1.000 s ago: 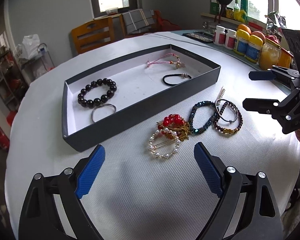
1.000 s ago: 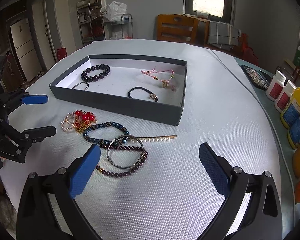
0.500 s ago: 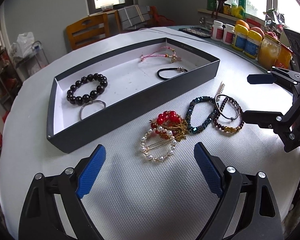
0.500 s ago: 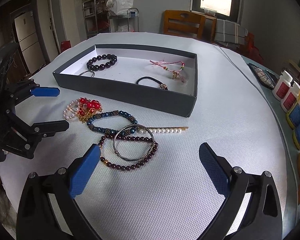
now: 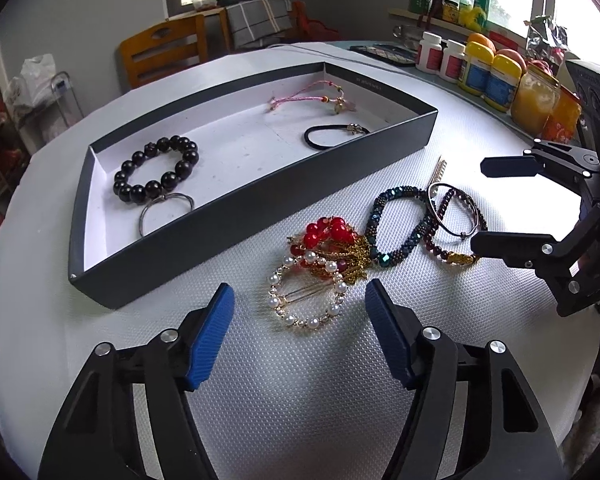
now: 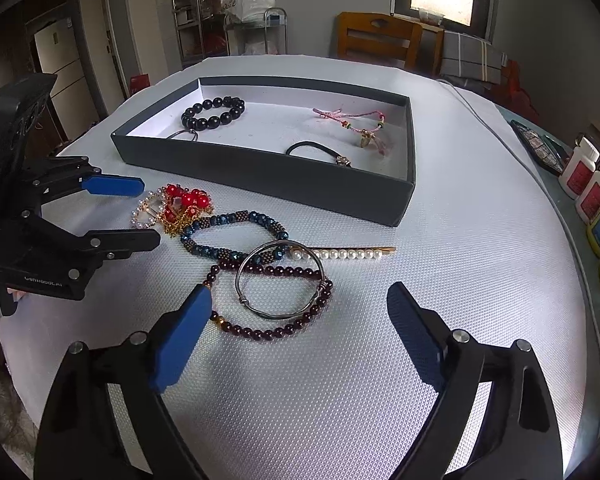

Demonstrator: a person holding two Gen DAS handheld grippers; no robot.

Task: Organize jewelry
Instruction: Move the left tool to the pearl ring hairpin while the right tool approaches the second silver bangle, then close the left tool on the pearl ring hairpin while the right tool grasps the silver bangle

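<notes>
Just ahead of my left claw point(image 5: 298, 312) lies the pearl hoop clip point(image 5: 306, 300), a gold ring studded with round white pearls and crossed by a thin bar; it sits in line with the gap between the ribbed blue pads, but nothing presses on it. The jaws are closing and hold nothing. Touching the hoop's far edge is a cluster of glossy red beads point(image 5: 326, 232) tangled with gold chain.

My right claw point(image 6: 300, 320) is also closing with its pads bare. Between and just beyond its tips rests a smooth silver wire bangle point(image 6: 280, 280) laid over a loop of small dark garnet-coloured beads point(image 6: 268, 332). Past those lies a woven blue-and-bronze beaded bracelet point(image 6: 232, 236), and to the right a straight gold hairpin lined with pearls point(image 6: 342, 255).

Farther ahead of both claws stands the shallow dark grey cardboard tray point(image 6: 260, 172) with a white floor. Inside I see a bracelet of large round black beads point(image 6: 214, 114), a thin metal ring point(image 5: 166, 210) beside it, a pink braided cord bracelet point(image 6: 354, 122), and a black elastic hair tie point(image 6: 316, 152) with a small charm.

Everything rests on a round table point(image 6: 380, 400) under a white, dimpled cover. Plastic bottles point(image 5: 476, 68) line its edge off to the right.
</notes>
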